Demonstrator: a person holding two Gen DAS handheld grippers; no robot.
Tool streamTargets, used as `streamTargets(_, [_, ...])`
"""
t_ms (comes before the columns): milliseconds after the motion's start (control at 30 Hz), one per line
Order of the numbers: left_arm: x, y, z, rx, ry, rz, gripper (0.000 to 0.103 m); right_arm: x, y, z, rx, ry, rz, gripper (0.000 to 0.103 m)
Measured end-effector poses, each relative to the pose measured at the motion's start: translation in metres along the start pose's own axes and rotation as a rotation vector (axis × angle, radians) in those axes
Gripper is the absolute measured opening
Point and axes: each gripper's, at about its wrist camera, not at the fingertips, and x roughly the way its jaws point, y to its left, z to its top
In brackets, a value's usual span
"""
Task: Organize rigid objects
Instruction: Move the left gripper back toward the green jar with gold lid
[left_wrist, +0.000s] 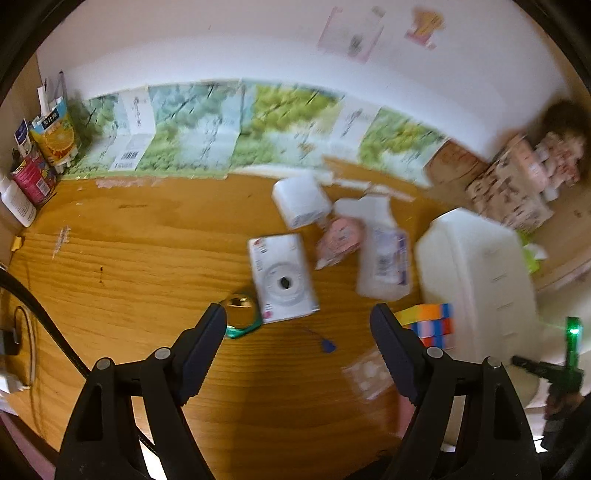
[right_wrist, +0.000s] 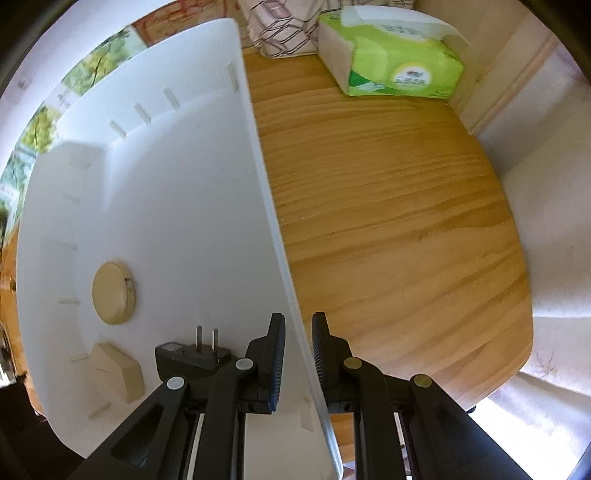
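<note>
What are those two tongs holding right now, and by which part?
The right tongs pinch the white plastic bin by its side wall, at the rim. The left tongs are open above the wooden table, holding nothing.

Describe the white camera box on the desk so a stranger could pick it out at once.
Start at the big white plastic bin on the wooden desk, then look past the clear bottle lying beside it. The camera box lies flat there, next to a green-rimmed round item. Only it carries a printed camera with a dark round lens.
</note>
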Motion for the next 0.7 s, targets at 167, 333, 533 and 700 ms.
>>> streamTargets(167, [0.028, 0.013, 0.002, -0.017, 0.123, 0.051, 0.082, 0.003, -0.015, -0.002, 0.043, -0.014, 0.005, 0.015])
streamTargets(333, [0.050, 0.019, 0.001, 0.031, 0.201, 0.119, 0.082, 0.002, -0.023, -0.004, 0.071, -0.024, 0.006, 0.015])
streamTargets(533, [0.068, 0.031, 0.003, -0.017, 0.263, 0.143, 0.082, -0.005, -0.036, -0.009, 0.113, -0.031, 0.019, 0.015])
streamTargets(700, [0.076, 0.039, 0.006, -0.030, 0.285, 0.172, 0.082, -0.009, -0.046, -0.013, 0.128, -0.030, 0.020, 0.015])
